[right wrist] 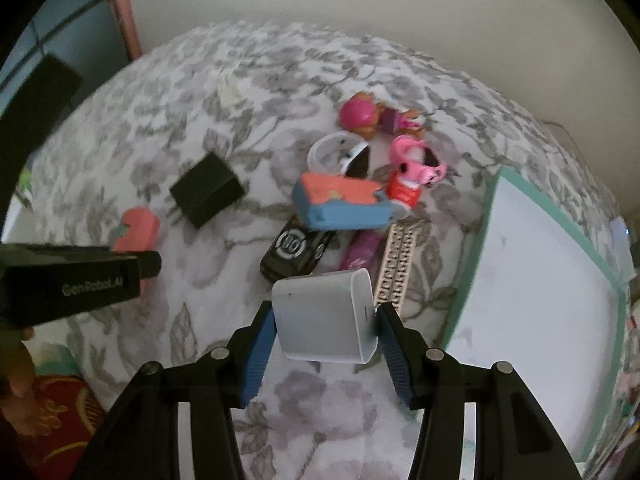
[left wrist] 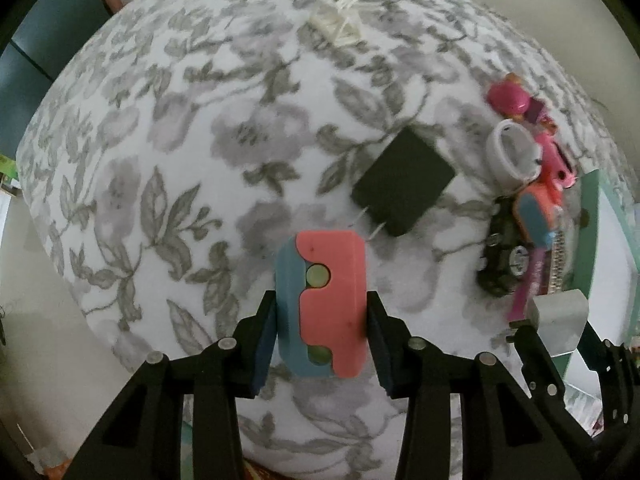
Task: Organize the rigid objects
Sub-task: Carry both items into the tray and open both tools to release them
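Two handheld grippers work above a bed or cushion covered in a grey floral cloth. From the left wrist camera, the left gripper points down and clamps a coral and blue toy block between its blue pads, one pad on each long side; two greenish round studs show in the block's notches. Just beyond it a black plug adapter lies flat on the cloth, its metal prongs pointing toward the block.

From the right wrist camera, the right gripper grips a white charger cube, pressed between its pads and held above the cloth. Behind the cube is a loose pile of toys: a second coral and blue block resting on a black toy car, a purple stick and a pale toothed strip beside the car, a white ring, a pink and red figure, and a small doll with a magenta head farthest back.

To the right of the pile stands a white tray with a teal rim. Far back in the left view, a small white lattice piece lies well apart from everything else.
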A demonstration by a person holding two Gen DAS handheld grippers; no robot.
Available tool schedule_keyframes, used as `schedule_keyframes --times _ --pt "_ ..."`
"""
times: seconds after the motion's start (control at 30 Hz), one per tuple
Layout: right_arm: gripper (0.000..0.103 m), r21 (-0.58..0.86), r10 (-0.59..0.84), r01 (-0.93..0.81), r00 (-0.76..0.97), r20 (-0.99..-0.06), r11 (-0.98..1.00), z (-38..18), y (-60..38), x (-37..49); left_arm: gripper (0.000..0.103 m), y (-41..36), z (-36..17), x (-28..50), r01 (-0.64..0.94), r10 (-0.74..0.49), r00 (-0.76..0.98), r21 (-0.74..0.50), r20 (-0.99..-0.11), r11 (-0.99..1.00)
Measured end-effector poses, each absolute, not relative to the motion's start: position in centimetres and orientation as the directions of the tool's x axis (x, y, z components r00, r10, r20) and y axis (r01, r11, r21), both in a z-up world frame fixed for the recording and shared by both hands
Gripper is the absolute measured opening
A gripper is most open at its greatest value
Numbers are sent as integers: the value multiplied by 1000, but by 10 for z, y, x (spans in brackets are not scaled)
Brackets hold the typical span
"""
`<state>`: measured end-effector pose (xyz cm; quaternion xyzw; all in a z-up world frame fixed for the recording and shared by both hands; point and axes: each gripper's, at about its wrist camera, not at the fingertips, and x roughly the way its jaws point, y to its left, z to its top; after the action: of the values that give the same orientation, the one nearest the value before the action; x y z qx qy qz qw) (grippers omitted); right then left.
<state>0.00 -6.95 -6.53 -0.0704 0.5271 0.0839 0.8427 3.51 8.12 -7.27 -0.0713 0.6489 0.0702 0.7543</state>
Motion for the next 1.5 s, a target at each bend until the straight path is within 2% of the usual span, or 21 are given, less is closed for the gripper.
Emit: schedule_keyframes --times 0.27,0.6,0.77,1.07,1.5 --pt "54 129 132 -40 485 -865 991 -31 -130 9 44 28 -29 55 -119 15 227 -12 -974 993" --pt "54 202 71 198 524 -849 959 -6 -229 13 44 -66 -7 72 43 -26 264 -15 -964 999" --pt "54 138 -24 289 495 -869 948 -10 -272 15 44 -108 -8 77 107 -70 251 -45 -965 993" --pt "54 92 -105 462 384 -917 882 -38 -357 7 44 -189 -21 88 241 -62 262 3 -963 971" --pt "54 14 -147 466 308 -940 885 -61 -376 17 44 -254 -48 96 350 -60 275 42 -960 936"
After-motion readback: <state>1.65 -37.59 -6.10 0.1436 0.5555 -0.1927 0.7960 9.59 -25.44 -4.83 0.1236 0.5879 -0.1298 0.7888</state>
